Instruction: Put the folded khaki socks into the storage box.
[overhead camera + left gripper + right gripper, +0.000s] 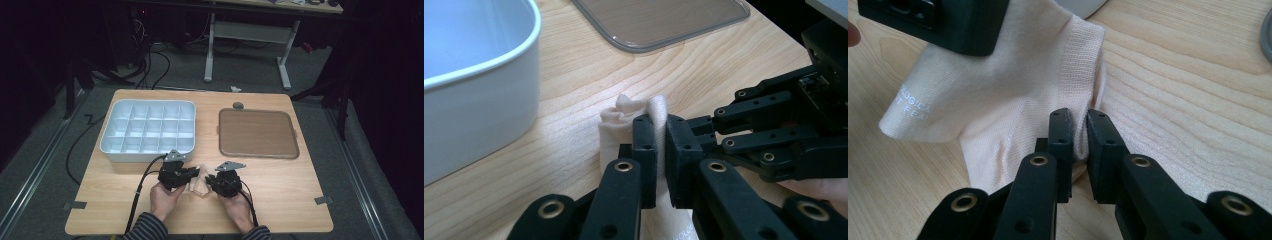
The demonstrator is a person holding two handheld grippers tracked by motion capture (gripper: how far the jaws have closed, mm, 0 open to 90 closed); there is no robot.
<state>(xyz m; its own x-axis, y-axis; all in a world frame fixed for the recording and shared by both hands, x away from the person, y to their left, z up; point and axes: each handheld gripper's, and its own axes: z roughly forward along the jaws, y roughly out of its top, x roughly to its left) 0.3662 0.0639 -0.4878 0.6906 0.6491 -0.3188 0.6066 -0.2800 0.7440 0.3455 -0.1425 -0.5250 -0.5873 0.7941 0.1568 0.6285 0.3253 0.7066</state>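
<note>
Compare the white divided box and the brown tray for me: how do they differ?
The white divided box sits at the table's left; the brown tray sits at its right. The box is deep, with a grid of compartments; the tray is flat, shallow and undivided. Both are rounded rectangles, with nothing in them that I can see.

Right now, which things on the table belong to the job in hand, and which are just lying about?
In the job:
- pale sock, pinched at two spots
- left hand-held gripper, shut on it
- right hand-held gripper, shut on its edge

Lying about:
- white compartment tray
- brown lid
- table
</note>
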